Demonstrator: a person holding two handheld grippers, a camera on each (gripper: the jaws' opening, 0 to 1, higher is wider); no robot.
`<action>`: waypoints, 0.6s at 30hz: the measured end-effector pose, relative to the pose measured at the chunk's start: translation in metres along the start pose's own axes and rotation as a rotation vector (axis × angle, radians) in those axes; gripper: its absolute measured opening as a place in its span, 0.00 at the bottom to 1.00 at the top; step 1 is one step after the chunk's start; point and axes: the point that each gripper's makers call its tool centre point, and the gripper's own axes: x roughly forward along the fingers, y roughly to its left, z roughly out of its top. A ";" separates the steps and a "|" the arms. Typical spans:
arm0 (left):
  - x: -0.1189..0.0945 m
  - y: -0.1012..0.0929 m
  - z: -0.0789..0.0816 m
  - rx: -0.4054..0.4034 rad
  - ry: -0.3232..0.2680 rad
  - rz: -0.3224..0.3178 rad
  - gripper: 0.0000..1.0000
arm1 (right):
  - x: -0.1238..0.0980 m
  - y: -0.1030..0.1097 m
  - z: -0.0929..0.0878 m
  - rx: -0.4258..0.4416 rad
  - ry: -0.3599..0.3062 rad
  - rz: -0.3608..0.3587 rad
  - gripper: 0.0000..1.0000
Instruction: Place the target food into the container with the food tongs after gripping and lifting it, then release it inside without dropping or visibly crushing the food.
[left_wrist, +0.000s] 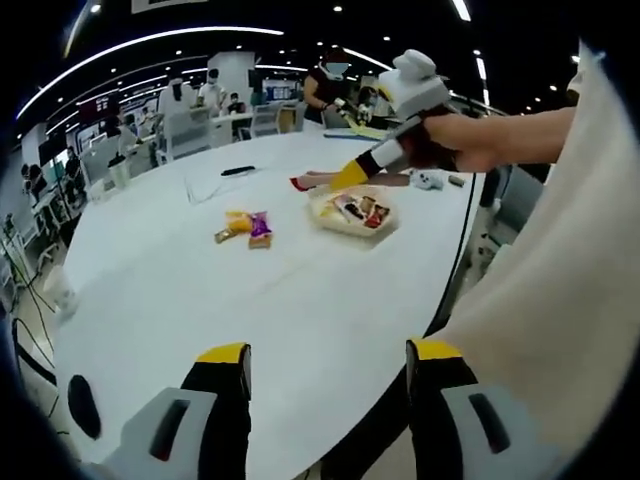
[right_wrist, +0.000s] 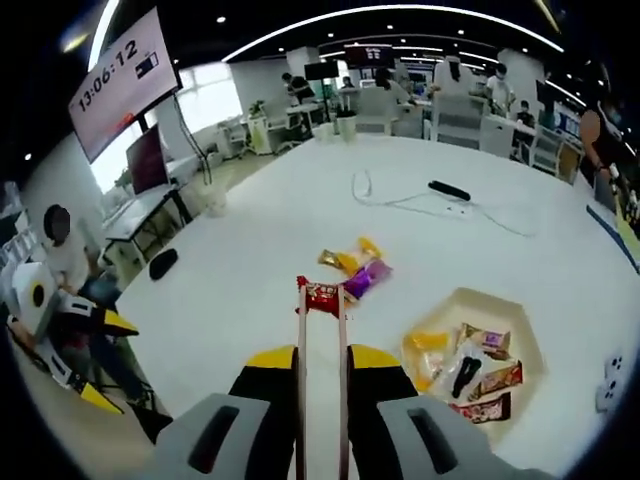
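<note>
Red snack packet is pinched at the tips of the long slim food tongs, which the right claw squeezes nearly closed. It hangs above the white round table, so lifting is under way. Next, I judge, comes a swing toward 4 o'clock in the right gripper view, over the shallow pale hexagonal tray, then a gentle easing of the squeeze. That tray already holds several wrapped snacks. Yellow and purple packets lie loose near it. The left claw stands wide and empty.
</note>
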 end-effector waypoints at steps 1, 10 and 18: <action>0.001 -0.001 0.001 0.001 0.000 -0.001 0.63 | -0.001 -0.003 0.000 0.003 -0.001 -0.005 0.16; 0.016 -0.015 0.013 0.016 0.009 -0.020 0.62 | -0.024 -0.049 0.001 0.069 -0.048 -0.064 0.16; 0.026 -0.020 0.025 0.037 0.008 -0.026 0.62 | -0.036 -0.070 -0.002 0.089 -0.057 -0.085 0.17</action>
